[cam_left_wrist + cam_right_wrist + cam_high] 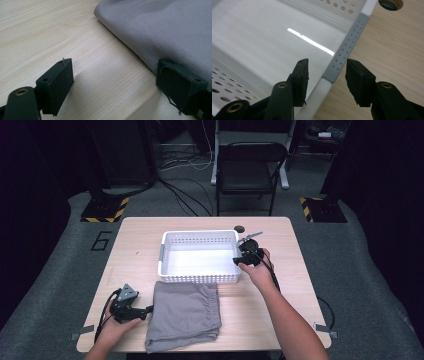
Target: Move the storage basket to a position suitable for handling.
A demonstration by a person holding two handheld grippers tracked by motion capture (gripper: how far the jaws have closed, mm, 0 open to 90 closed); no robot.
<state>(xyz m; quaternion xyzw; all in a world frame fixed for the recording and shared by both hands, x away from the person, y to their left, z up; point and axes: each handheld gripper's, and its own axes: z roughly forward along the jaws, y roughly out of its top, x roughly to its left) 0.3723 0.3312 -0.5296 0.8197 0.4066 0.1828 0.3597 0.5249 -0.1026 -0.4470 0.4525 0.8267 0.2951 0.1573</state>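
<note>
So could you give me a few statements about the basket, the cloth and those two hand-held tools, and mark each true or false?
1. The white basket holds a folded cloth. False: it is empty; the grey cloth lies on the table in front of it.
2. The right gripper has one of its fingers on each side of the basket's rim. True.
3. The left gripper is clamped shut on the cloth. False: it is open, one finger at the cloth's edge.
4. A grey grip strip sits on the basket's rim. True.
</note>
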